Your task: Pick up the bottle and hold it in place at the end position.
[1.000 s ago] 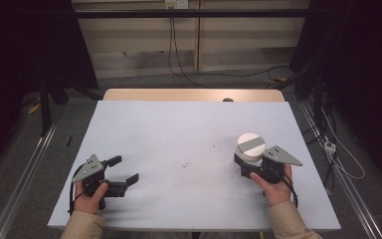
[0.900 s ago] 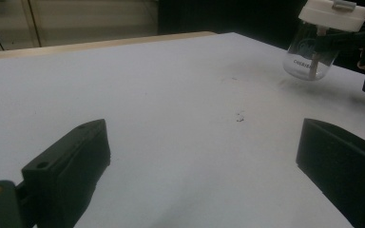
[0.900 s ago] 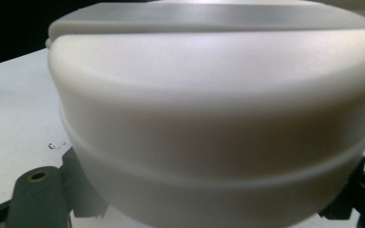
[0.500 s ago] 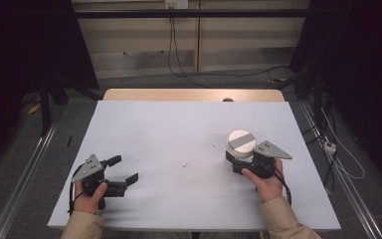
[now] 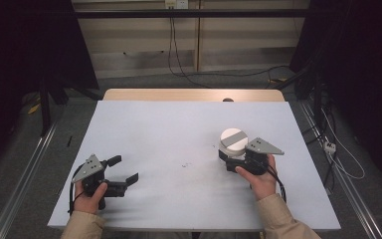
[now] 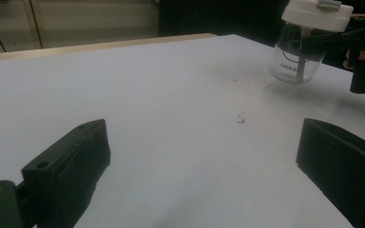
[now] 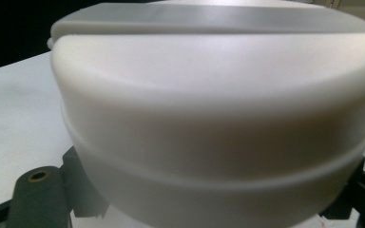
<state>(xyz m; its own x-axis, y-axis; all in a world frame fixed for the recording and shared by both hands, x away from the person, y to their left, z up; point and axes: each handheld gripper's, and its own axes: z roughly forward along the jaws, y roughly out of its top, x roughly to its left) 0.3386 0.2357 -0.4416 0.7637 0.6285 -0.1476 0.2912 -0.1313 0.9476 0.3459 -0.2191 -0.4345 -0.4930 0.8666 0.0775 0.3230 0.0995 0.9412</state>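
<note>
A clear jar (image 5: pixel 233 139) with a white lid sits in my right gripper (image 5: pixel 230 155), right of the table's middle. The jaws are shut on its body below the lid. In the left gripper view the jar (image 6: pixel 298 52) shows far right, low over the table, with a thin stick inside and a shadow under it. The white lid (image 7: pixel 218 109) looms close in the right gripper view, with my right gripper (image 7: pixel 204 204) clamped beneath it. My left gripper (image 5: pixel 124 169) rests at the near left, open and empty. Its jaws stand wide apart in its own view (image 6: pixel 204 161).
The white table (image 5: pixel 179 124) has a wooden strip (image 5: pixel 194 94) along its far edge. Small dark scuff marks (image 5: pixel 186 163) lie near the middle. Cables (image 5: pixel 338 159) trail on the floor to the right, and metal rails (image 5: pixel 25 169) run along both sides.
My right gripper has carried the jar leftward and a little farther from the person. The left gripper has stayed in place.
</note>
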